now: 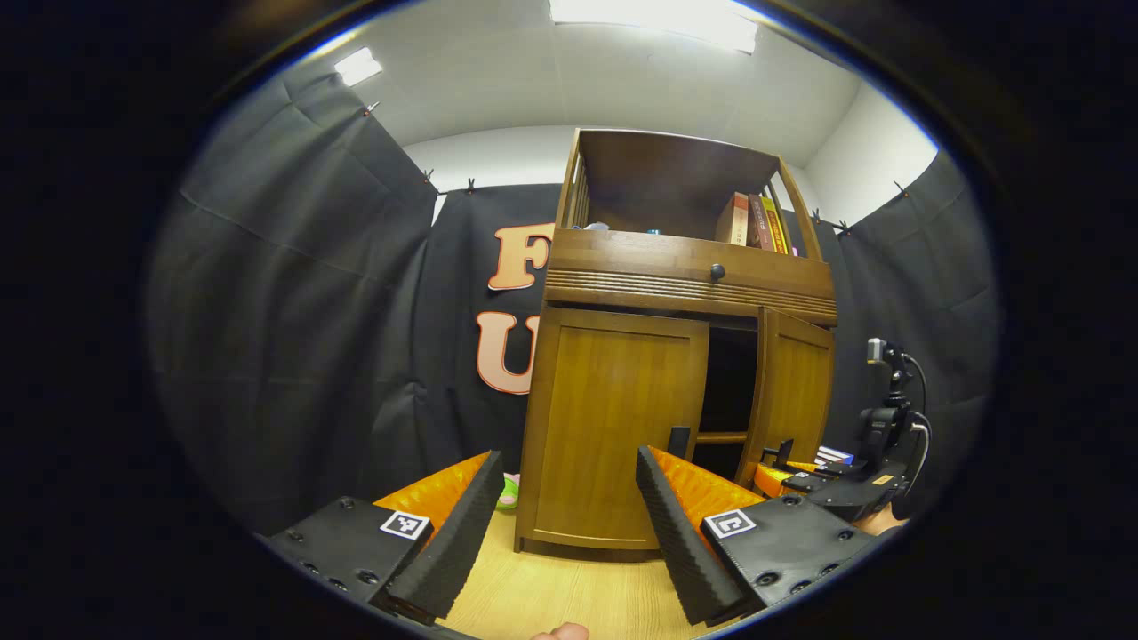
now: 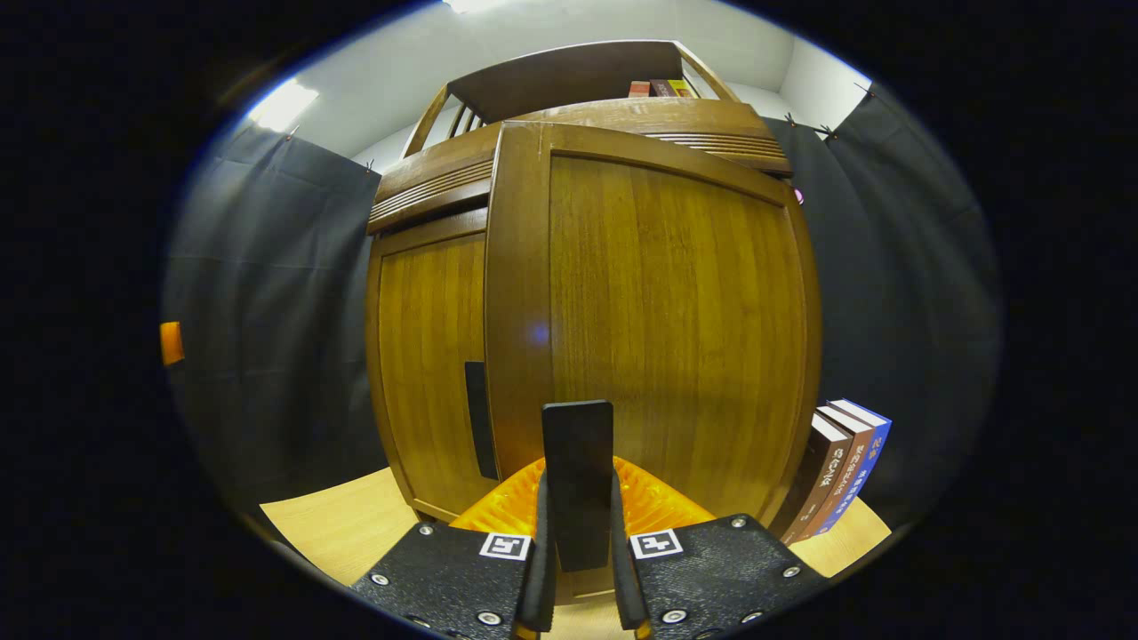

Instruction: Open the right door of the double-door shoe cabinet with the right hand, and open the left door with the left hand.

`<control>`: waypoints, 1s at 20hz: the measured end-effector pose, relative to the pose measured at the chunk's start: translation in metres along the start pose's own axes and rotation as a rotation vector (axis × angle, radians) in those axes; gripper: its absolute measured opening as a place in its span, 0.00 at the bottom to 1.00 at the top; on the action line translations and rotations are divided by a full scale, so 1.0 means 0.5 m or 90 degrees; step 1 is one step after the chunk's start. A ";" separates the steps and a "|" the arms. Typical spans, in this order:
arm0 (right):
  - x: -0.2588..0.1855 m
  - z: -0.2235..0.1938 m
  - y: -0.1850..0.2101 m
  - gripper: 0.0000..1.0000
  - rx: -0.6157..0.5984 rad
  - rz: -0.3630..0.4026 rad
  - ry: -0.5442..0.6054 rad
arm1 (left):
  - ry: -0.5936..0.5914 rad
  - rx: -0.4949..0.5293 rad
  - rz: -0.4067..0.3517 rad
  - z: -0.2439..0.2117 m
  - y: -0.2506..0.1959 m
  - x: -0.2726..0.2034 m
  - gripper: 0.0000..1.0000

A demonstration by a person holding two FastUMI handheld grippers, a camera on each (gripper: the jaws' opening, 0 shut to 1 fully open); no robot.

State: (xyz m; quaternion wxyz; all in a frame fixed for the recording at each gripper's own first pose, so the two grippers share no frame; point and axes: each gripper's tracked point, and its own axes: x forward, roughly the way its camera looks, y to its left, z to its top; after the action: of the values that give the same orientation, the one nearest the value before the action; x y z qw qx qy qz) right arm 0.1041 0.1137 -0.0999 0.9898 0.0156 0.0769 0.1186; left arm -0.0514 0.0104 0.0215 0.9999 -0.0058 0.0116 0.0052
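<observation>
Holding my left gripper (image 1: pixel 560 524) wide open, nothing between the pads, low & a bit back from the shoe cabinet (image 1: pixel 676 267), pointed at the left door (image 1: pixel 613 436). That door looks shut; its dark flat handle (image 1: pixel 678 441) sits by the inner edge, low down, just past my right-hand finger in the left gripper view. Further right, the right door (image 2: pixel 658 329) is swung partway out w/ a dark gap behind it. My right gripper (image 2: pixel 578 569) is clamped on that door's handle (image 2: pixel 578 471), both pads pressing the slab's sides. Books (image 2: pixel 840 480) stand on the floor just right of the cabinet. Judging by look: doors are stiff wood panels on hinges, prob. light to swing, not fragile. Handles are thin, smooth slabs, so grip across the flat sides, squarely, & pull along the hinge arc to avoid slipping off.
</observation>
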 end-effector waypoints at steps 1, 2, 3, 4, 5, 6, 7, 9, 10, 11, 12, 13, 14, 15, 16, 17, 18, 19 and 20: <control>-0.031 -0.003 -0.008 0.27 0.002 -0.001 0.002 | 0.000 -0.003 -0.006 -0.003 -0.008 0.002 0.99; -0.046 -0.004 -0.016 0.27 0.001 -0.004 0.003 | 0.001 -0.007 -0.011 -0.007 -0.019 0.005 0.96; -0.060 -0.004 -0.025 0.27 -0.001 -0.007 0.004 | 0.005 -0.011 -0.017 -0.013 -0.028 0.008 0.96; -0.075 -0.003 -0.033 0.27 -0.002 -0.011 0.005 | 0.010 -0.014 -0.024 -0.017 -0.037 0.011 0.96; -0.087 -0.003 -0.044 0.27 -0.002 -0.014 0.005 | 0.012 -0.016 -0.030 -0.018 -0.047 0.012 0.96; -0.098 -0.002 -0.052 0.27 -0.001 -0.018 0.005 | 0.014 -0.017 -0.037 -0.020 -0.058 0.014 0.99; -0.111 -0.004 -0.062 0.27 0.000 -0.022 0.004 | 0.016 -0.017 -0.043 -0.022 -0.068 0.016 0.94; -0.132 -0.002 -0.080 0.27 0.002 -0.036 0.003 | 0.018 -0.013 -0.054 -0.026 -0.086 0.016 0.96; -0.144 -0.004 -0.093 0.26 0.004 -0.043 0.004 | 0.019 -0.012 -0.059 -0.026 -0.095 0.016 0.96; -0.155 -0.007 -0.104 0.26 0.008 -0.050 0.005 | 0.018 -0.012 -0.065 -0.026 -0.104 0.017 0.95; -0.164 -0.005 -0.113 0.26 0.014 -0.056 0.004 | 0.018 -0.012 -0.069 -0.026 -0.113 0.016 0.95; -0.173 -0.003 -0.124 0.36 0.020 -0.061 0.003 | 0.017 -0.012 -0.072 -0.025 -0.118 0.015 0.95; -0.182 -0.004 -0.136 0.35 0.027 -0.069 0.004 | 0.015 -0.013 -0.073 -0.024 -0.124 0.014 0.95; -0.189 -0.008 -0.148 0.31 0.030 -0.079 0.008 | 0.015 -0.014 -0.075 -0.024 -0.131 0.015 0.95; -0.201 -0.008 -0.160 0.21 0.028 -0.089 0.010 | 0.016 -0.016 -0.079 -0.027 -0.138 0.015 0.95; -0.211 -0.008 -0.173 0.20 0.024 -0.099 0.013 | 0.017 -0.019 -0.082 -0.029 -0.144 0.016 0.95; -0.222 -0.006 -0.191 0.19 0.020 -0.109 0.013 | 0.018 -0.021 -0.085 -0.030 -0.151 0.016 0.95; -0.229 -0.007 -0.206 0.17 0.017 -0.117 0.016 | 0.018 -0.024 -0.087 -0.032 -0.156 0.016 0.95; -0.237 -0.006 -0.221 0.05 0.015 -0.124 0.017 | 0.018 -0.027 -0.090 -0.032 -0.163 0.017 0.95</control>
State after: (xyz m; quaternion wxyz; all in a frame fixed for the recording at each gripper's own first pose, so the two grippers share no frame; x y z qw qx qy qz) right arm 0.0153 -0.0217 -0.0908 0.9953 0.0183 0.0926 0.0207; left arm -0.0423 -0.0710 0.0063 0.9972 -0.0276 0.0253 -0.0651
